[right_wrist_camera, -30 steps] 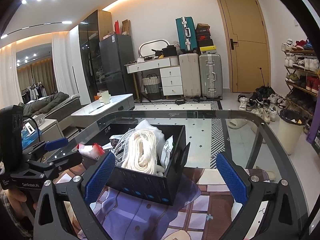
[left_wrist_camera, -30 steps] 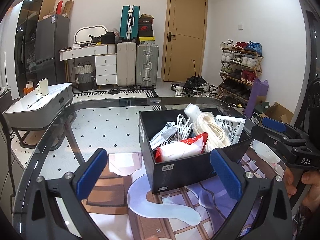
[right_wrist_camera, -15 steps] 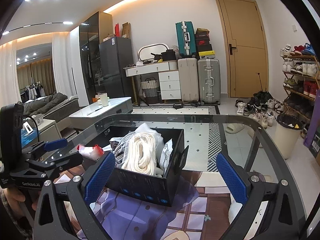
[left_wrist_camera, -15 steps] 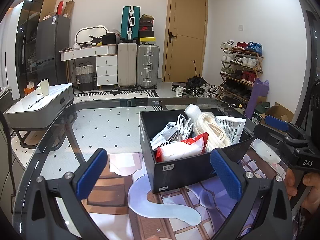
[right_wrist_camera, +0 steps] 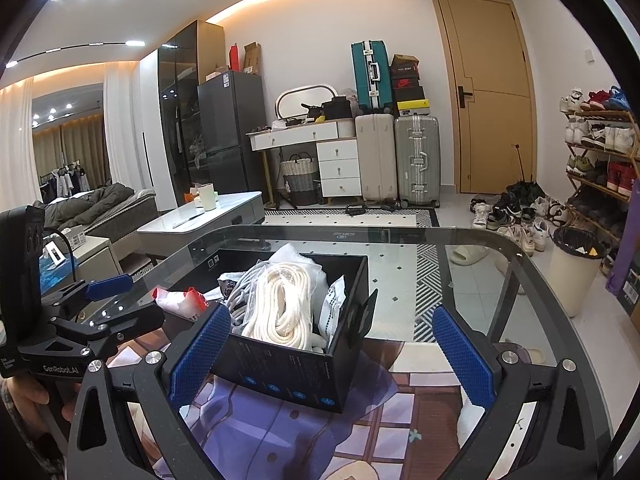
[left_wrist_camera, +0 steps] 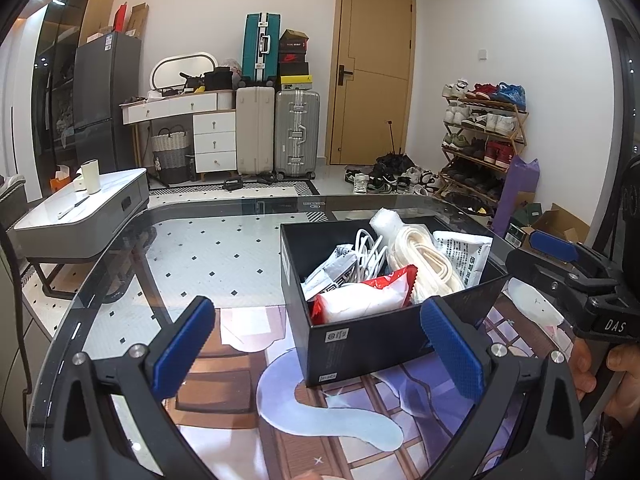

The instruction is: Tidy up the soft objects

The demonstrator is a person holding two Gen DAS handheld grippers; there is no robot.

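Soft objects fill a black box (left_wrist_camera: 360,336) that stands on the glass counter (left_wrist_camera: 224,248), partly on a printed mat (left_wrist_camera: 328,420). Inside it lie a red-and-white snack bag (left_wrist_camera: 364,300) at the near left corner, a coil of white rope (right_wrist_camera: 284,308) in clear wrap, a bundle of white cable (left_wrist_camera: 368,248) and a white printed pouch (left_wrist_camera: 464,252) against the right wall.

The left claw (left_wrist_camera: 316,344) hovers just near of the box with its blue pads (left_wrist_camera: 182,344) spread wide and nothing between them. The right claw (right_wrist_camera: 332,348) hangs at the box's other side, spread just as wide and likewise empty (its left pad overlaps the box's corner in that view, though contact cannot be told). Each claw shows at the edge of the other's view, with a hand (left_wrist_camera: 600,376) on the right one's grip.

Beyond the counter stand a low white coffee table (left_wrist_camera: 84,208), three suitcases (left_wrist_camera: 276,132) and a shoe rack (left_wrist_camera: 480,136) beside a tan door (left_wrist_camera: 372,76).
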